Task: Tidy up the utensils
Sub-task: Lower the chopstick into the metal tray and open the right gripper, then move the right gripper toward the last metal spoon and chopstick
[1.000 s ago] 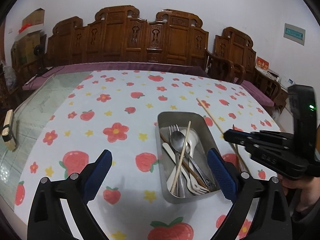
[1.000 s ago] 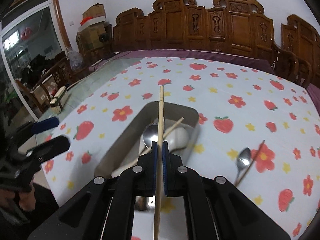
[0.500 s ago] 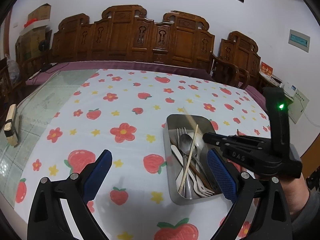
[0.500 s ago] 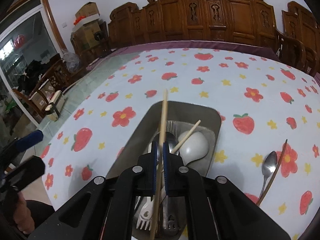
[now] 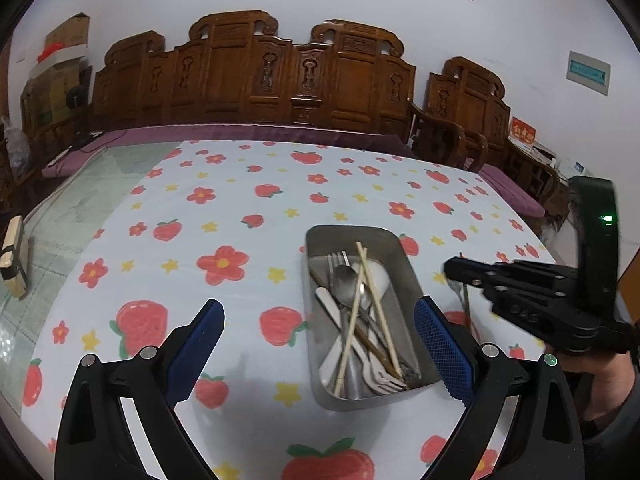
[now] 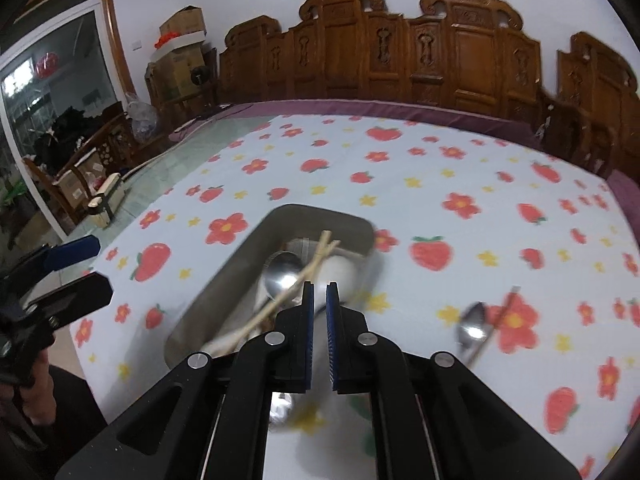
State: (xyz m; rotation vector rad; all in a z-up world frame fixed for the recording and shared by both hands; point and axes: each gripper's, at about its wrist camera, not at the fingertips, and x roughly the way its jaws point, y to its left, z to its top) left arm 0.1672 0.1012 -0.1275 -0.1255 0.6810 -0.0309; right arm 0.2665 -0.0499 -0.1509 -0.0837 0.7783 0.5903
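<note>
A metal tray (image 5: 412, 276) (image 6: 224, 280) on the strawberry tablecloth holds forks, spoons and two light chopsticks (image 5: 378, 306) (image 6: 304, 272). My right gripper (image 6: 320, 296) is just right of the tray's near end, its jaws a narrow gap apart and empty; it also shows in the left wrist view (image 5: 450, 268). My left gripper (image 5: 316, 340) is open wide and empty, hovering in front of the tray. A metal spoon (image 6: 470, 328) and a dark chopstick (image 6: 502, 308) lie on the cloth right of the tray.
Carved wooden chairs (image 5: 280, 76) line the table's far side. A small wooden-edged block (image 5: 12, 256) lies on the bare glass at the left. The cloth's front edge is close below both grippers.
My right gripper has let go of the light chopstick, which now lies in the tray, and has drawn back to the right. The left gripper has stayed put.
</note>
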